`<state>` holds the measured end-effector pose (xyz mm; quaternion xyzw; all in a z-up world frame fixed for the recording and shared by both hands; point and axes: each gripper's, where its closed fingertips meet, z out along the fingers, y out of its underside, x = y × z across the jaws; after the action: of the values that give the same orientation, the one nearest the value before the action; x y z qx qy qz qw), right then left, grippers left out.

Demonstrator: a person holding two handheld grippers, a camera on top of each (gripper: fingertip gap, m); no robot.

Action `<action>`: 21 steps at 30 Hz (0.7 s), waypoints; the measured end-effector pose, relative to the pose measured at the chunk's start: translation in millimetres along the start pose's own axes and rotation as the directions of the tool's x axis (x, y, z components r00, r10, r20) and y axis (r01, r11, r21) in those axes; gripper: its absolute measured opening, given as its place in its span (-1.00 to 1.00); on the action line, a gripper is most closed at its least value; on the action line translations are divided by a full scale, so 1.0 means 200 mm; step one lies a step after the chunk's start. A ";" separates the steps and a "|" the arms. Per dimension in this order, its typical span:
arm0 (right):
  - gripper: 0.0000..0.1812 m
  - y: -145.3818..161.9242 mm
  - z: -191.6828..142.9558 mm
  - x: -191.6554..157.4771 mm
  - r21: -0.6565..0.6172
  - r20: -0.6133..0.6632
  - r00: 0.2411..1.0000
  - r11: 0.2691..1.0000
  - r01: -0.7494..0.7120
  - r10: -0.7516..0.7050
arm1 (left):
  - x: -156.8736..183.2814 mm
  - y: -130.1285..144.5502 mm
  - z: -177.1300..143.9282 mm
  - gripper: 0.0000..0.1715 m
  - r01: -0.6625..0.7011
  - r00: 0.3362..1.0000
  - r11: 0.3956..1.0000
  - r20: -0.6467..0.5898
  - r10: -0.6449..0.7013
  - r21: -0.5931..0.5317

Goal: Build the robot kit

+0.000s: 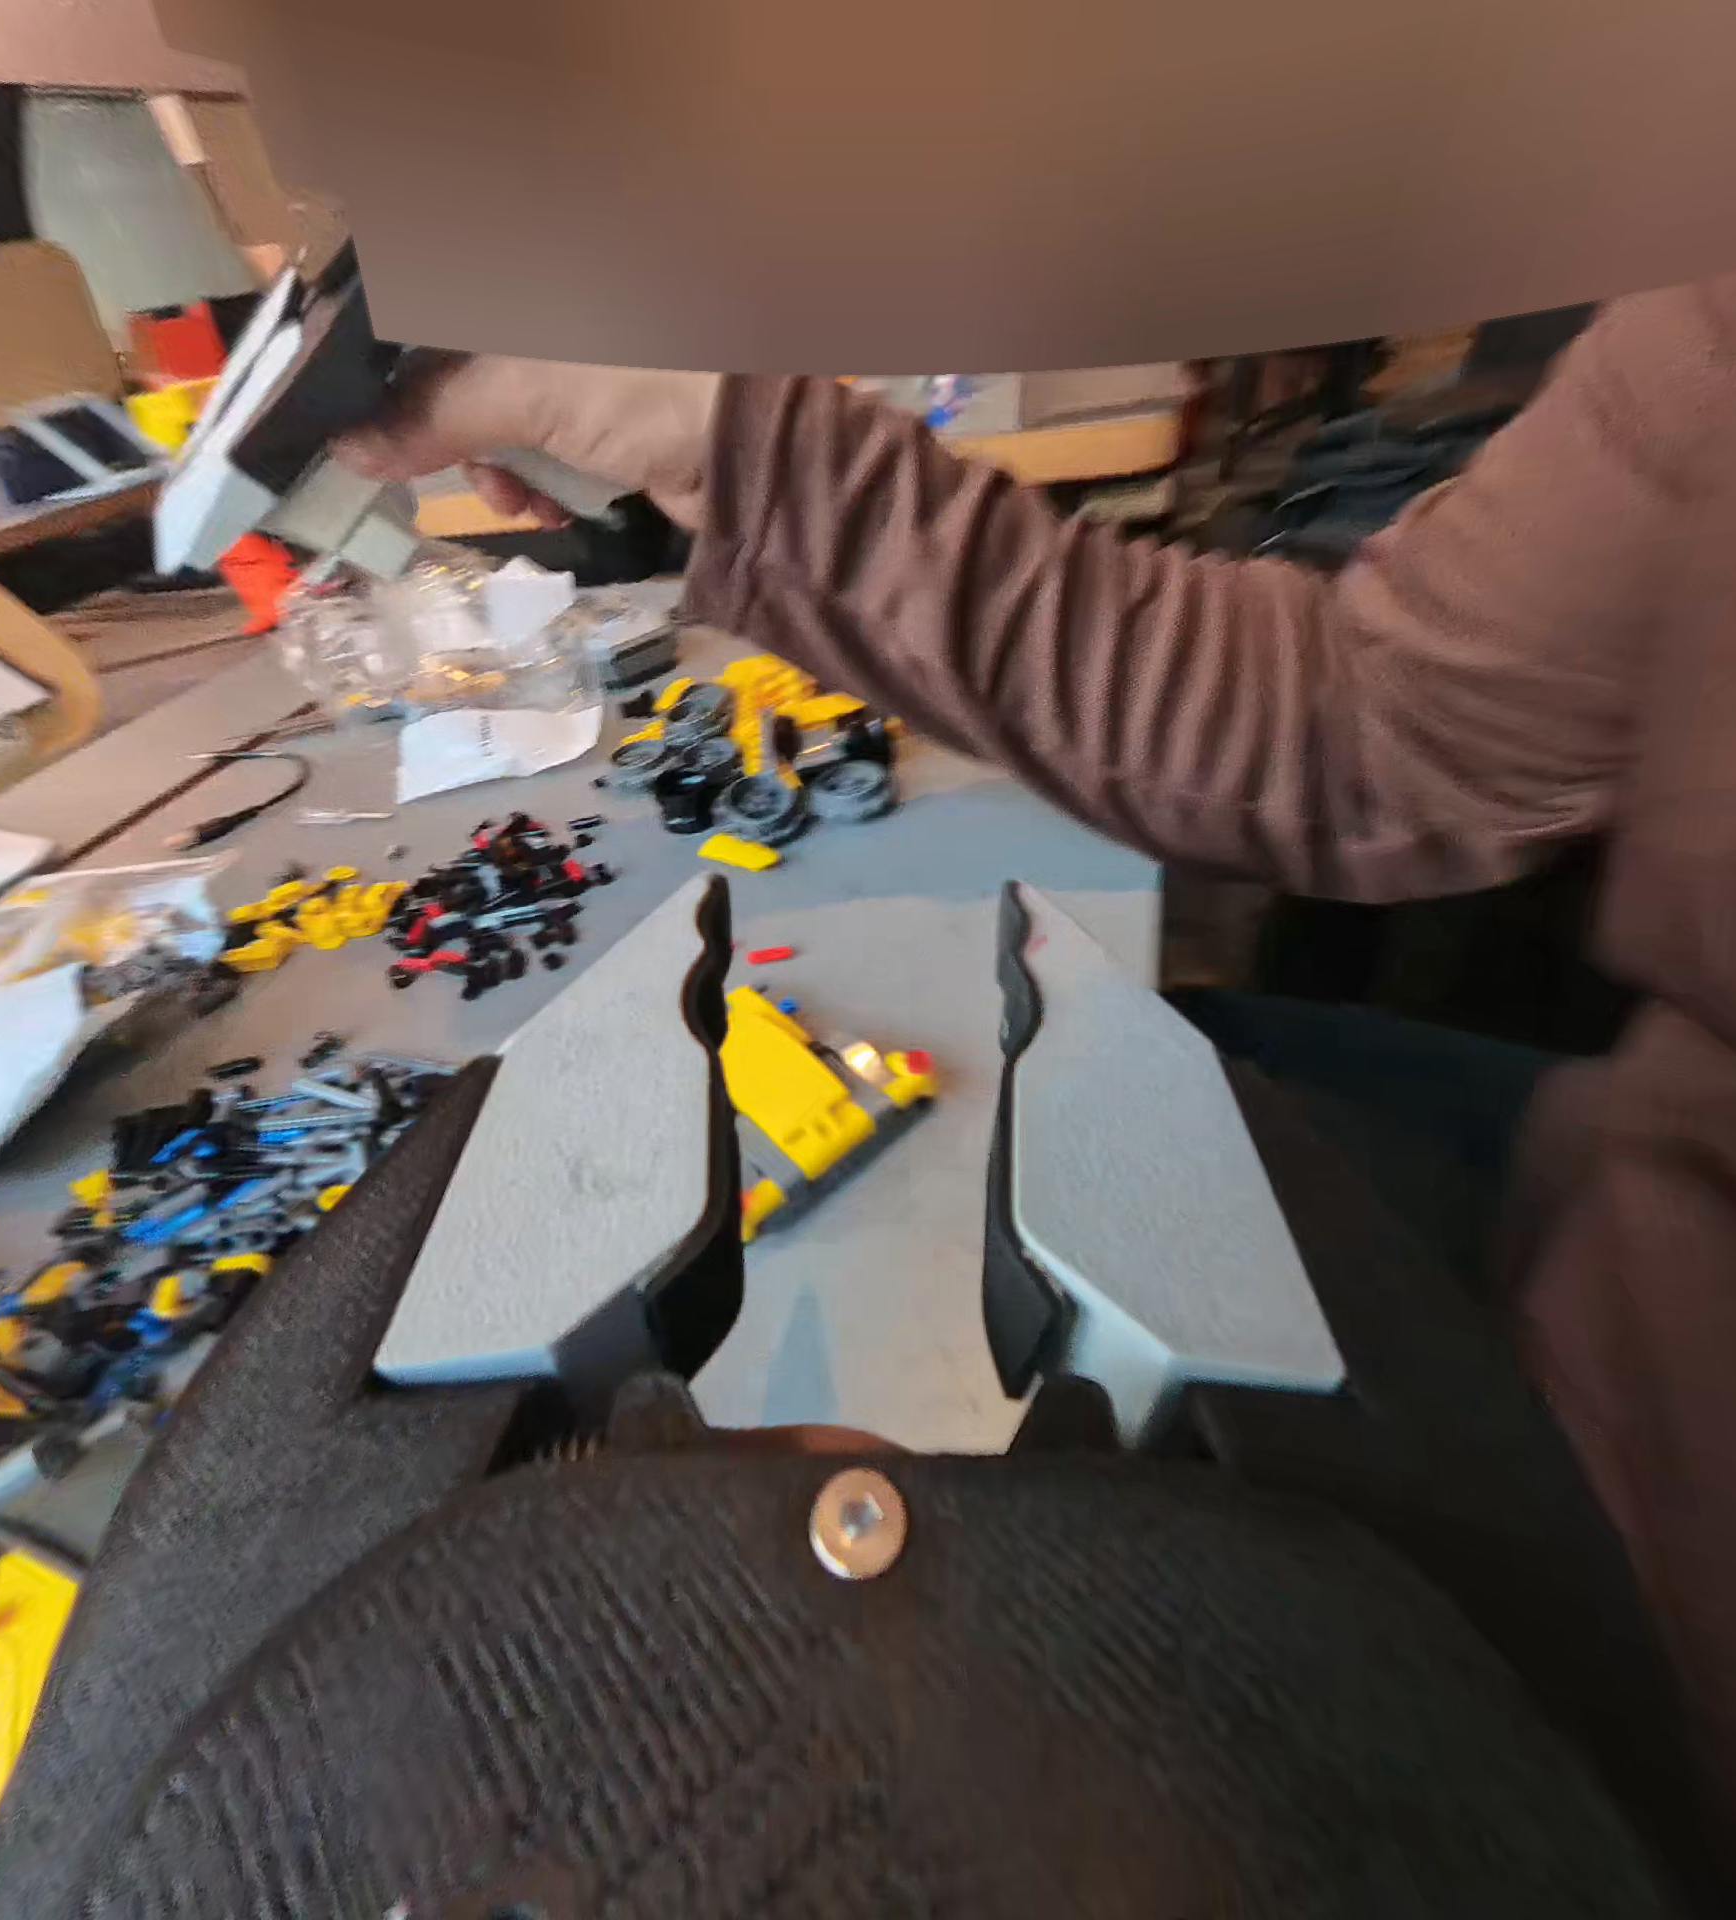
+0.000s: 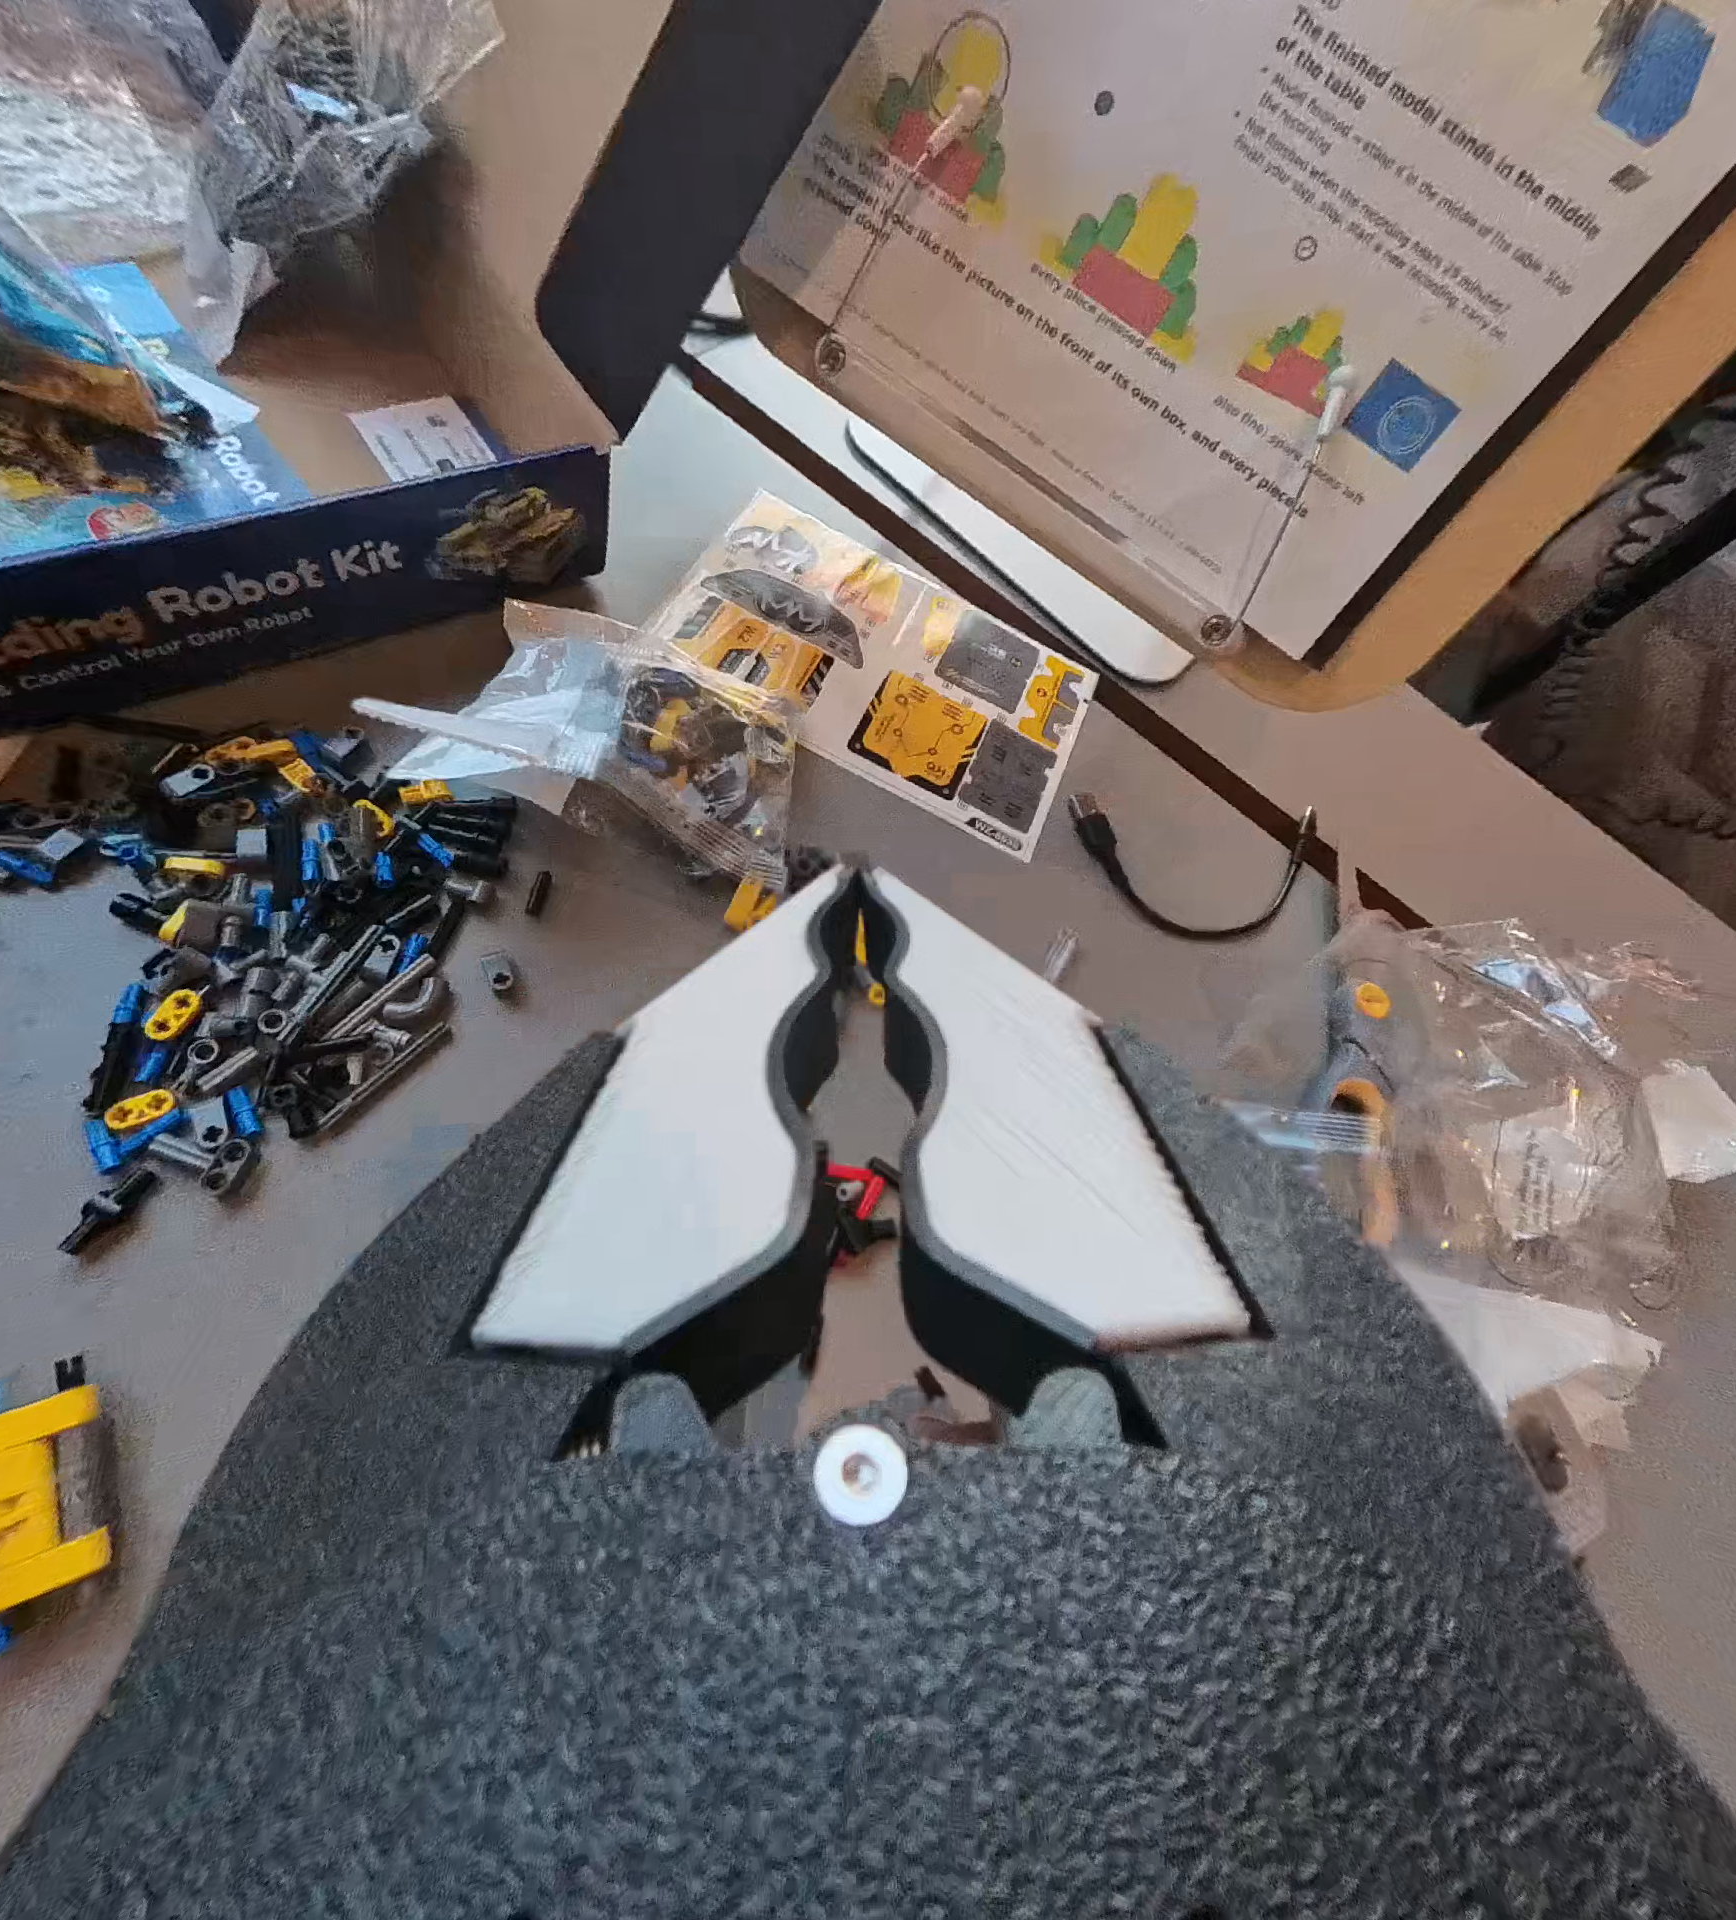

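Note:
My left gripper [image 1: 864, 888] is open, low over the grey table [image 1: 885, 966]. A partly built yellow and grey model [image 1: 812, 1091] lies on the table between its fingers, close to the left pad [image 1: 713, 997]; the right pad stands clear of it. The model also shows in the right wrist view [image 2: 2, 1496]. My right gripper [image 2: 856, 878] has its fingertips shut together above the table. Small yellow bits [image 2: 876, 992] show through the gap behind the tips; I cannot tell if they are gripped. A hand holds the right gripper [image 1: 251, 447] high at the far left.
Loose piles: blue, grey and black pins [image 2: 251, 935], black and red bits [image 1: 490, 904], yellow pieces [image 1: 313, 914], wheels [image 1: 760, 758]. A dark kit box [image 2: 220, 582], a bag of parts [image 2: 656, 727], a sticker sheet [image 2: 905, 665], a cable [image 2: 1186, 894], crumpled bags [image 2: 1498, 1091], a sleeve [image 1: 1155, 623].

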<state>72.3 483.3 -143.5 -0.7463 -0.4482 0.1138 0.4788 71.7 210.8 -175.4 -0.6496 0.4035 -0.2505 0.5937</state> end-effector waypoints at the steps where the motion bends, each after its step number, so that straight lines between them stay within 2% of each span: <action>1: -1.00 0.05 0.01 0.00 -0.046 0.029 1.000 0.999 -0.009 0.011 | -0.03 0.04 0.08 -0.37 -0.056 0.997 0.997 0.050 0.059 -0.046; 3: -0.96 0.19 0.03 0.03 -0.158 0.050 0.998 0.987 -0.018 0.026 | -0.07 0.08 0.20 -0.37 -0.167 0.983 0.979 0.060 0.175 -0.115; 4: -0.95 0.25 0.04 0.07 -0.197 0.027 0.999 0.980 -0.031 0.037 | -0.09 0.06 0.26 -0.37 -0.188 0.979 0.975 0.052 0.195 -0.116; 6: -0.76 0.29 0.02 0.19 -0.205 -0.070 0.994 0.974 -0.097 0.085 | -0.17 0.03 0.35 -0.39 -0.182 0.980 0.975 0.055 0.190 -0.126; 7: -0.74 0.28 0.01 0.20 -0.183 -0.052 0.992 0.975 -0.126 0.118 | -0.22 0.01 0.38 -0.39 -0.165 0.983 0.978 0.056 0.173 -0.131; 8: -0.76 0.26 0.00 0.14 -0.152 0.046 0.988 0.978 -0.141 0.149 | -0.25 -0.01 0.42 -0.38 -0.144 0.988 0.981 0.042 0.151 -0.132; 9: -0.87 0.24 -0.01 0.06 -0.129 0.155 0.973 0.980 -0.149 0.168 | -0.27 -0.03 0.45 -0.38 -0.126 0.991 0.984 0.021 0.129 -0.129; 10: -0.99 0.25 -0.01 0.06 -0.133 0.160 0.972 0.980 -0.149 0.170 | -0.27 -0.05 0.48 -0.38 -0.114 0.993 0.986 -0.003 0.115 -0.118; 12: -0.94 0.29 -0.02 0.24 -0.135 -0.057 0.989 0.981 -0.142 0.135 | -0.26 -0.07 0.52 -0.39 -0.120 0.993 0.988 -0.025 0.119 -0.095; 15: -0.86 0.24 -0.05 0.30 -0.033 -0.087 0.977 0.980 -0.198 0.194 | -0.27 -0.06 0.57 -0.44 -0.147 0.988 0.987 0.043 0.150 -0.067; 17: -0.86 0.22 -0.07 0.33 0.018 -0.100 0.970 0.976 -0.219 0.220 | -0.24 -0.09 0.55 -0.54 -0.135 0.988 0.991 0.079 0.133 0.019; 19: -0.86 0.17 -0.07 0.26 0.064 -0.011 0.973 0.971 -0.231 0.232 | -0.16 -0.13 0.52 -0.74 -0.106 0.994 0.986 0.037 0.101 0.133; 21: -0.87 0.16 -0.04 0.08 0.036 0.181 0.961 0.975 -0.218 0.208 | -0.12 -0.17 0.49 -0.78 -0.094 0.996 0.982 0.009 0.094 0.161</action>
<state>104.5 487.2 -161.0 -0.7635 -0.4025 0.2426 0.4430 145.7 285.7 -156.1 -0.5798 0.4118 -0.2537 0.6556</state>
